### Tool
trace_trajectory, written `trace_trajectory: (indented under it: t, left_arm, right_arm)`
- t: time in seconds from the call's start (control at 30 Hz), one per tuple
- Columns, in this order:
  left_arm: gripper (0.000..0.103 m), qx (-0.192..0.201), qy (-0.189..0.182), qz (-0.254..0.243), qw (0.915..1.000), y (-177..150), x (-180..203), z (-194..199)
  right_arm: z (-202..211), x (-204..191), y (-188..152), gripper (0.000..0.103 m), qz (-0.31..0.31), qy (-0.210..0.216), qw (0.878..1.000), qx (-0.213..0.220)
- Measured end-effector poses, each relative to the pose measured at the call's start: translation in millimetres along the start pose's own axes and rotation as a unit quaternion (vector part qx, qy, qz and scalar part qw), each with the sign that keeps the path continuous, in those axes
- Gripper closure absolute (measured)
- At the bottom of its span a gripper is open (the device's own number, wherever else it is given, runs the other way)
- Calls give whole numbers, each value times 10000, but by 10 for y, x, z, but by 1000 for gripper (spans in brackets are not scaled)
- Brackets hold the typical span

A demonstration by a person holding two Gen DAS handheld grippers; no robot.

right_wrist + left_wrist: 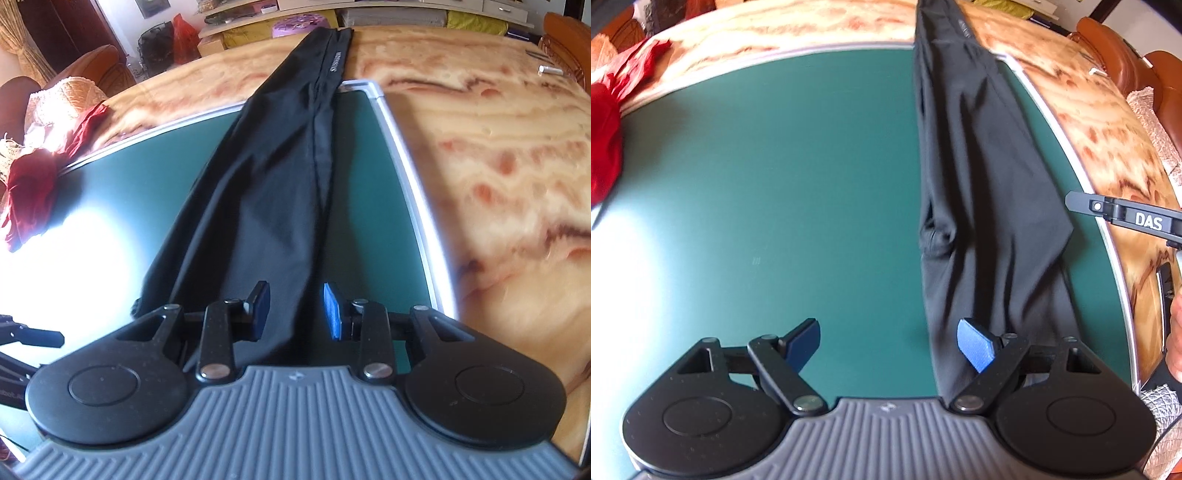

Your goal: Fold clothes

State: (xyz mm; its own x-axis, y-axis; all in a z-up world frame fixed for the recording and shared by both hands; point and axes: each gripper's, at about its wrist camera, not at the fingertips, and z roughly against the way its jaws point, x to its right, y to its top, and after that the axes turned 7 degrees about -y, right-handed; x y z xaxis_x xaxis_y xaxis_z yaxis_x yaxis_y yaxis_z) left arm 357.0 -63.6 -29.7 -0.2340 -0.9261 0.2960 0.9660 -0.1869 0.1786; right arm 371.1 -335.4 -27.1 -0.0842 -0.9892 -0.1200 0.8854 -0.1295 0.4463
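Note:
A pair of black trousers (979, 177) lies stretched lengthwise on the green mat (775, 184), folded leg on leg, its far end reaching past the mat onto the marble table. My left gripper (890, 345) is wide open above the mat, its right finger over the trousers' near left edge. My right gripper (295, 312) is open, partly closed in, with the near end of the trousers (269, 177) between its blue pads (332, 310); whether they touch the cloth I cannot tell. The right gripper also shows in the left wrist view (1126, 214) at the right.
A red garment (609, 122) lies bunched at the mat's left edge, also in the right wrist view (33, 188). The mat (369, 177) has a silver rim and lies on a marble-patterned table (498, 166). Brown chairs (1119, 55) stand around it.

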Motion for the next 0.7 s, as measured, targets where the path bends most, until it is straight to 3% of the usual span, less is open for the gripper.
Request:
trace_trajectory:
  t: [0.1, 0.33, 0.53, 0.7]
  left_arm:
    - [17, -55, -58, 45, 10000, -85, 15, -6]
    - [17, -161, -102, -87, 9998, -234, 134, -49]
    - [17, 19, -12, -32, 10000, -21, 222, -139]
    - [17, 179, 155, 155, 9996, 260, 215, -256]
  right_arm:
    - [46, -119, -105, 65, 26, 148, 9999, -19]
    - [155, -76, -436, 65, -120, 27, 9998, -177]
    - [125, 11, -352, 65, -365, 188, 9991, -48]
    - [104, -114, -311, 65, -183, 503, 9985, -79]
